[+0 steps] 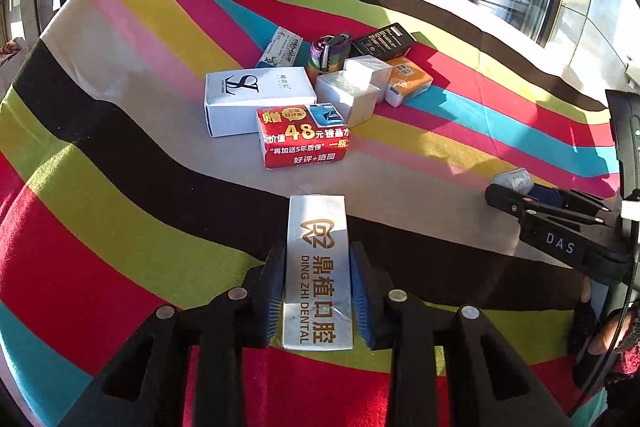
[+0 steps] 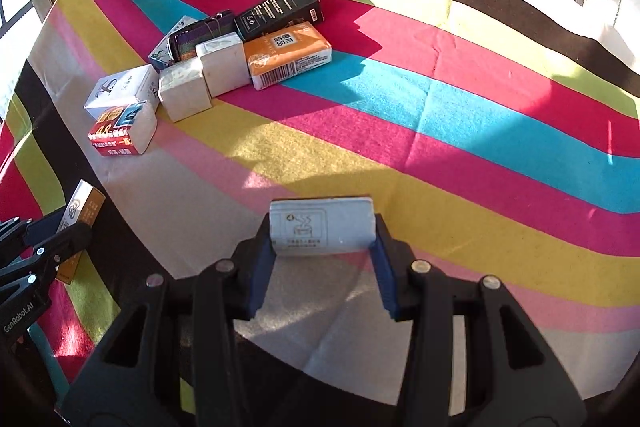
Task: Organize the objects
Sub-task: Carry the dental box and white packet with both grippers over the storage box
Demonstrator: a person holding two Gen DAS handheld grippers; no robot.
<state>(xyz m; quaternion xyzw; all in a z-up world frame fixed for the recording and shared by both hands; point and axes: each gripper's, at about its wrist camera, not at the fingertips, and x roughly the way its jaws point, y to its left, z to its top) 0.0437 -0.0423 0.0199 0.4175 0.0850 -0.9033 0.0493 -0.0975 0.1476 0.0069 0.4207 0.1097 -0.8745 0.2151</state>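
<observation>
My left gripper [image 1: 318, 261] is shut on a long silver dental box [image 1: 318, 227], held lengthwise just above the striped cloth. The right wrist view shows that box [image 2: 82, 205] at the left edge, gripped by black fingers [image 2: 60, 235]. My right gripper [image 2: 323, 241] is shut on a small pale tissue pack [image 2: 320, 221], which lies crosswise between the blue pads. The same pack [image 1: 512, 181] appears at the right of the left wrist view. Further back lies a cluster: a white box [image 1: 256, 95], a red pack [image 1: 304, 135], two white cubes [image 1: 348, 95], an orange pack [image 1: 408, 79] and a black box [image 1: 384, 41].
A striped tablecloth [image 1: 120, 187] covers the table. A rainbow strap roll [image 1: 328, 53] and a small blue-green box [image 1: 280, 47] sit behind the cluster. A hand in a dark sleeve [image 1: 600, 335] holds the right gripper. Windows run behind the table's far edge.
</observation>
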